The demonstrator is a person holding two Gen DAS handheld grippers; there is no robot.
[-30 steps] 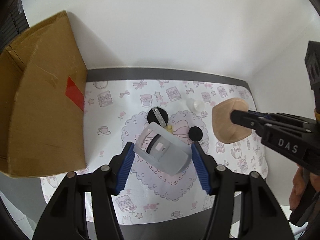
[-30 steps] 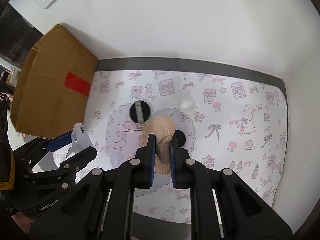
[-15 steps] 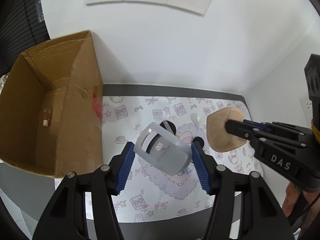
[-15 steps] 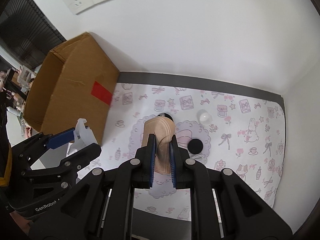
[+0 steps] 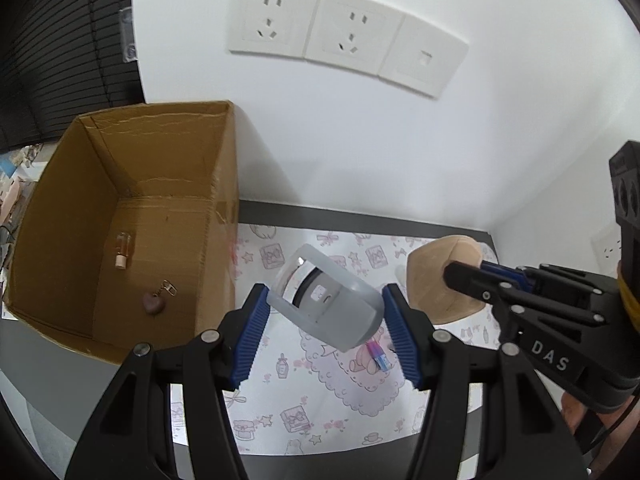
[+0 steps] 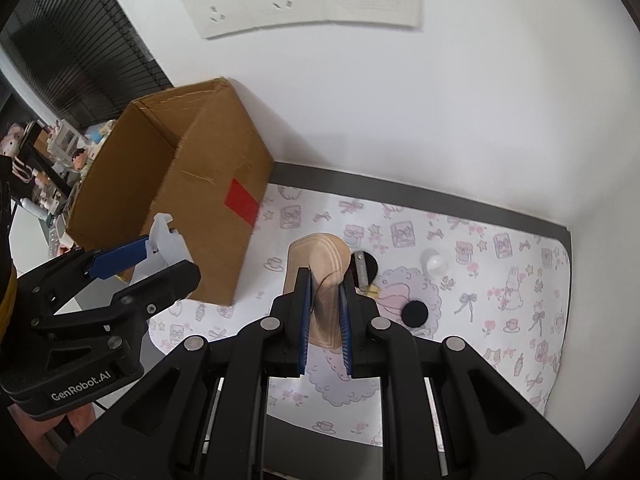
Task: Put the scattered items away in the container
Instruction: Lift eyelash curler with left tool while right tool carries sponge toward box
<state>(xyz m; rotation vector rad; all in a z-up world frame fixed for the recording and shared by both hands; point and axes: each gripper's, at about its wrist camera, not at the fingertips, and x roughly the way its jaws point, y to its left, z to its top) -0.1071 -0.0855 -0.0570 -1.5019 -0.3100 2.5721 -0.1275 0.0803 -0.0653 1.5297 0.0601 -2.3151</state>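
My left gripper [image 5: 325,300] is shut on a translucent grey plastic holder [image 5: 336,316], held in the air just right of the open cardboard box [image 5: 222,184]. My right gripper [image 6: 325,276] is shut on a folded beige pad [image 6: 320,250], above the patterned mat [image 6: 500,280]. In the left wrist view the right gripper [image 5: 460,274] and beige pad [image 5: 426,280] hang to the right of the holder. In the right wrist view the left gripper [image 6: 172,258] and holder [image 6: 166,236] sit before the cardboard box [image 6: 208,200].
Inside the box lie a small bottle [image 5: 122,249] and a brown heart keychain [image 5: 154,302]. On the mat are a black round puff [image 6: 415,313], a white dome [image 6: 436,262], a black disc with a metal strip [image 6: 366,266] and a pink-blue item [image 5: 378,354]. White walls close the back and right.
Both grippers have risen and drifted left toward the box with their loads. The box's inside and the wall sockets have come into view. Neither grip has changed.
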